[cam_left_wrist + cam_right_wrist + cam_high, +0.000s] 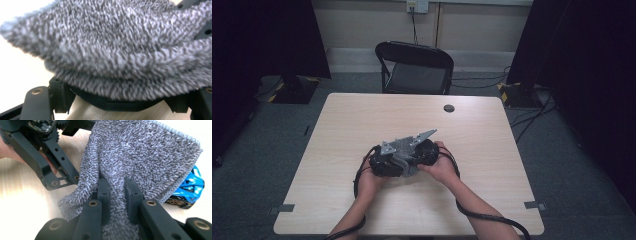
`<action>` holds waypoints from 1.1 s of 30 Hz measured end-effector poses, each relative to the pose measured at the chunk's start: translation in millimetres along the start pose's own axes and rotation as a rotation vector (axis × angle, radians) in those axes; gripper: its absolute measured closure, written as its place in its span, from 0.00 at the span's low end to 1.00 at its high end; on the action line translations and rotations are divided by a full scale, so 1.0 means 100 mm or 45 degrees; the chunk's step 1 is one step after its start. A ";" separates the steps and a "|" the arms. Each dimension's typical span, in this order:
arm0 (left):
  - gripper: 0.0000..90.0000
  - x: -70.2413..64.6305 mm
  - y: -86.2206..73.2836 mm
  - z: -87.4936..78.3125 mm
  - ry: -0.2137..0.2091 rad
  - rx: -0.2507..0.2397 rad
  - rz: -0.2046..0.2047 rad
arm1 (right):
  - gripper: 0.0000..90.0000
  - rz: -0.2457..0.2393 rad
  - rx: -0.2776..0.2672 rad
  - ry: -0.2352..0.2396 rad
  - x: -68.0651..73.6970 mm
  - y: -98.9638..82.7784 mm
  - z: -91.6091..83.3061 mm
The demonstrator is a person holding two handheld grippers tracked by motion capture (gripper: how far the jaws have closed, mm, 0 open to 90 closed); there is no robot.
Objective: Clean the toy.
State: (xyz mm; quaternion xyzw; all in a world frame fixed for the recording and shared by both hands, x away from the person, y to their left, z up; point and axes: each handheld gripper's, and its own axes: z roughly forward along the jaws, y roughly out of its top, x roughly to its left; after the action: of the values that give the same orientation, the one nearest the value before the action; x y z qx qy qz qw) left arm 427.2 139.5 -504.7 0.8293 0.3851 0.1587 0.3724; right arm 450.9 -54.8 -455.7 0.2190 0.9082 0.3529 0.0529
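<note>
While both tools meet at surface (362,120) centre, right tool (117,185) clamps grey fuzzy cloth (140,157) between nearly closed jaws. Left tool (379,162) touches cloth; its grip cannot be told. Blue toy car (188,188) just beside cloth.

Both grippers are black: the left gripper (384,162) and right gripper (424,150) each carry a grey three-cornered plate, brass-coloured screw inserts in the jaws, and a trailing black cable; forearms bare

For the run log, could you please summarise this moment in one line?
right tool: shut on grey cloth | left tool: under cloth, grip unclear | blue toy car: beside cloth
</note>
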 end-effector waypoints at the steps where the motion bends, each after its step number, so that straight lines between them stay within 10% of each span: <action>1: 0.27 0.00 0.00 0.00 -0.001 0.001 0.002 | 0.86 0.002 0.003 -0.012 -0.02 0.00 -0.01; 33: 0.27 0.00 0.00 0.00 0.001 0.001 0.003 | 0.86 0.183 0.001 -0.105 -0.49 -0.05 -0.05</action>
State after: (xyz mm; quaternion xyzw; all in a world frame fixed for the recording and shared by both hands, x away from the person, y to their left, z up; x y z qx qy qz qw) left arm 427.3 139.7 -504.6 0.8299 0.3842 0.1593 0.3719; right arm 491.6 -82.1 -458.0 0.2978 0.8873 0.3461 0.0648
